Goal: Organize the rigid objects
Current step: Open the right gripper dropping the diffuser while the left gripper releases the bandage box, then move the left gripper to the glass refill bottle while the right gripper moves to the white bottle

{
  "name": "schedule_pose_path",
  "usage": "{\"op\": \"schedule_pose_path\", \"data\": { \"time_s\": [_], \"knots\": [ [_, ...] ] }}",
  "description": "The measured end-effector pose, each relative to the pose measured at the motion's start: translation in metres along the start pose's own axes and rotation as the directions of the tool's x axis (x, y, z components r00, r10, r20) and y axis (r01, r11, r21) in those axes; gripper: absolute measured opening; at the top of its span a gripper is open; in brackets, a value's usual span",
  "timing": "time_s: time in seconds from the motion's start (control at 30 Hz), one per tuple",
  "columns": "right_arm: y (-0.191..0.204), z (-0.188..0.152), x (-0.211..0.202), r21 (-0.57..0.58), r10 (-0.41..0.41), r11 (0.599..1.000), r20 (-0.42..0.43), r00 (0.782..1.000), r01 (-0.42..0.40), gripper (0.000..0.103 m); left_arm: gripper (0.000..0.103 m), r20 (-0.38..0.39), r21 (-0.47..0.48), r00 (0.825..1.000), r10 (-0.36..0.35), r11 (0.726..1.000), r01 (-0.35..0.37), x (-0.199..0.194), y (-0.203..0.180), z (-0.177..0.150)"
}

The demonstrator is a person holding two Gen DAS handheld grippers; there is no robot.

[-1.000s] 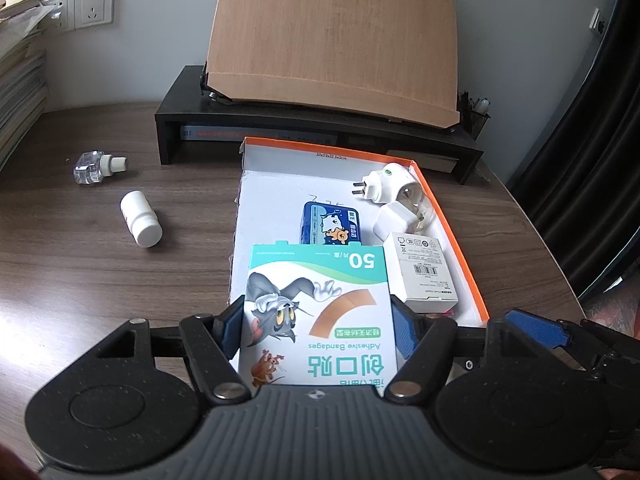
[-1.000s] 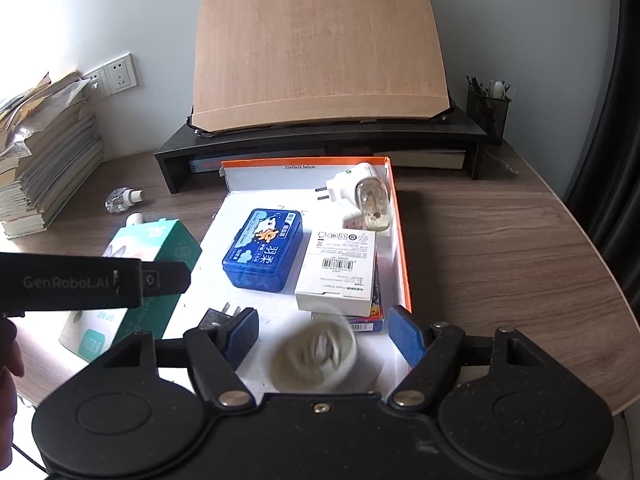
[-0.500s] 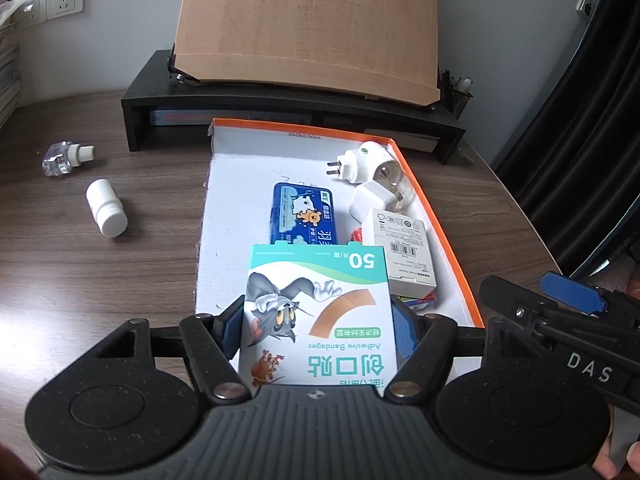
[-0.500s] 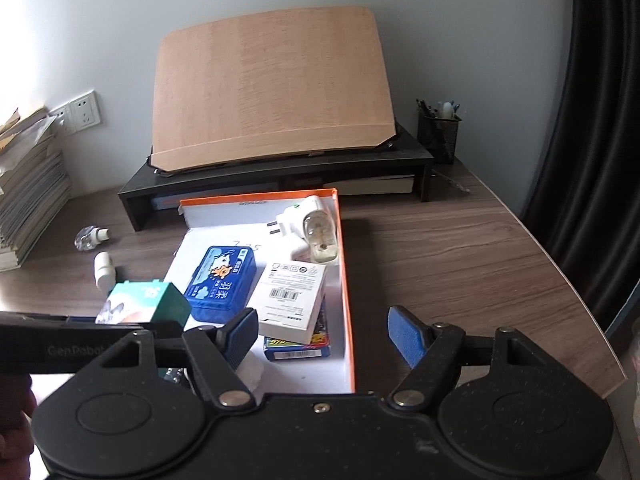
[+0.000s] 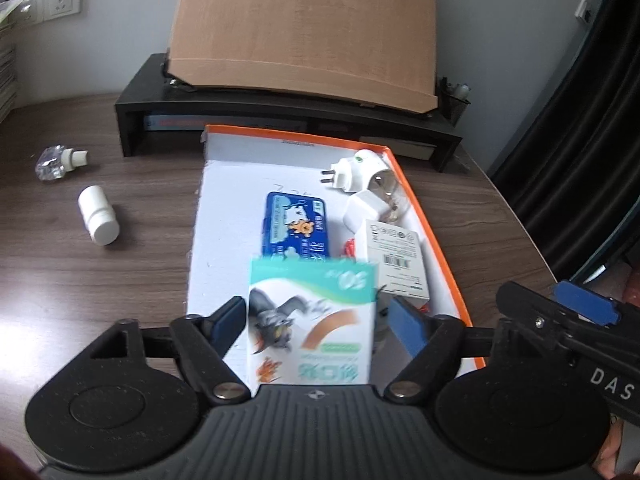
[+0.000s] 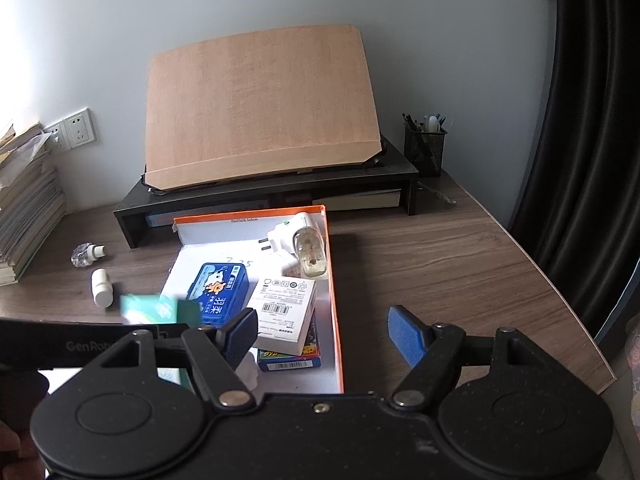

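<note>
A green-and-white bandage box (image 5: 308, 292) with a cartoon print sits between the fingers of my left gripper (image 5: 318, 316), over the near end of the orange-rimmed white tray (image 5: 424, 216). The jaws are opening; a gap shows beside the right pad (image 5: 406, 328) and the box is motion-blurred. In the tray lie a blue tin (image 5: 296, 228), a white carton (image 5: 394, 252) and a white plug adapter (image 5: 352, 172). My right gripper (image 6: 324, 330) is open and holds nothing, above the tray's right rim (image 6: 334, 280).
A white bottle (image 5: 98, 220) and a small clear bottle (image 5: 60, 162) lie on the wooden table left of the tray. Behind stands a black stand (image 5: 280, 120) with a wooden board, a pen holder (image 6: 424, 148), and stacked books (image 6: 24, 216) at the left.
My left gripper's jaws have spread and the bandage box has slipped loose and tilted between them. My right gripper has lifted and drawn back from the tray.
</note>
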State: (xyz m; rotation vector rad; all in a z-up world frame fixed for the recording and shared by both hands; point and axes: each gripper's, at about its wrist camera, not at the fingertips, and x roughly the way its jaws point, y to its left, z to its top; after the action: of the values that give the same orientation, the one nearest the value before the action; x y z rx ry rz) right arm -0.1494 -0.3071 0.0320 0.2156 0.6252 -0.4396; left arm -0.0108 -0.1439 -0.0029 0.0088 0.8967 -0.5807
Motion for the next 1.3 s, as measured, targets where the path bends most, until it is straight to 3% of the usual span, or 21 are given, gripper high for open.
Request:
{"op": "schedule_pose_path", "data": {
  "time_s": [0.23, 0.5, 0.83, 1.07, 1.3],
  "knots": [
    [0.012, 0.005, -0.002, -0.017, 0.028, 0.999, 0.010, 1.000, -0.027, 0.087, 0.093, 0.042, -0.055, 0.999, -0.024, 0.998, 0.027, -0.018, 0.016, 0.005],
    [0.042, 0.012, 0.006, -0.075, 0.095, 0.993, 0.011, 0.995, -0.094, 0.087, 0.093, 0.085, -0.201, 0.992, 0.096, 0.977, -0.078, -0.035, 0.072, 0.014],
    [0.097, 0.023, 0.031, -0.158, 0.219, 0.963, -0.025, 0.975, -0.220, 0.087, 0.093, 0.093, -0.324, 0.953, 0.288, 0.914, -0.245, -0.061, 0.142, 0.016],
    [0.142, 0.028, 0.053, -0.222, 0.302, 0.924, -0.075, 0.950, -0.311, 0.087, 0.093, 0.076, -0.373, 0.931, 0.356, 0.876, -0.305, -0.068, 0.174, 0.015],
    [0.183, 0.036, 0.091, -0.262, 0.352, 0.887, -0.147, 0.924, -0.380, 0.087, 0.095, 0.073, -0.356, 0.924, 0.375, 0.875, -0.327, -0.058, 0.202, 0.032]
  ]
}}
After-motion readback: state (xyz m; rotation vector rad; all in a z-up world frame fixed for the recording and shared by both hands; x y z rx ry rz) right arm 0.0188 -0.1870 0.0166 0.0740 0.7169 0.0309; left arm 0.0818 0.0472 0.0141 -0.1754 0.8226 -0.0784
